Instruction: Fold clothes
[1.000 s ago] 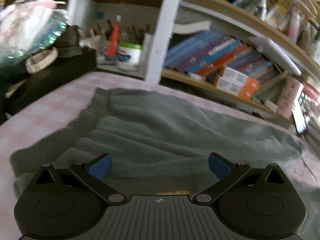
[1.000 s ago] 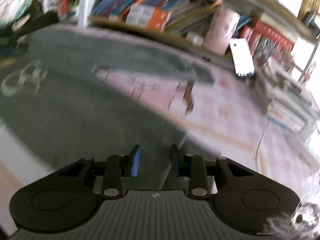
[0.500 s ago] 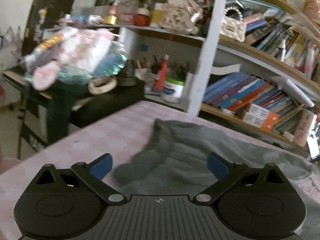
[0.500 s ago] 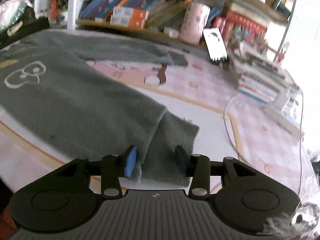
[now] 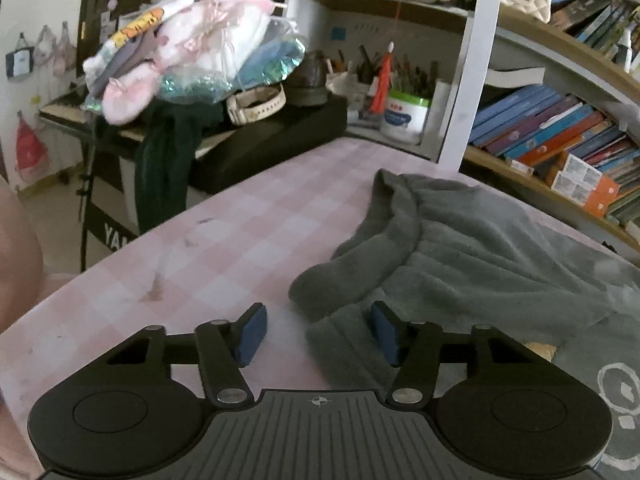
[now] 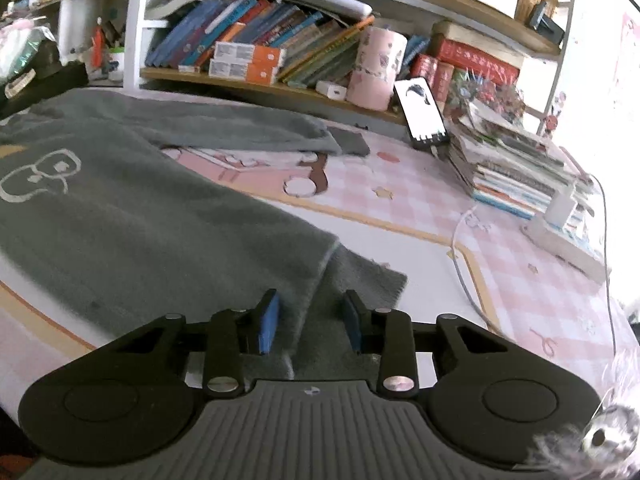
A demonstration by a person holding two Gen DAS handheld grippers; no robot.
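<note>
Left gripper (image 5: 318,334) and right gripper (image 6: 310,322) part-open astride grey sweater (image 6: 140,224) edges, gripping nothing; risk: one-layer pinch, skewed fold.

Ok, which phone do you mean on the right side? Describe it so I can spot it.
Start at the wooden bookshelf behind the pink checked table. Follow it right to the pink patterned tube; the phone leans just right of that, beside the book stack. It alone shows a white back with a dark emblem.
</note>
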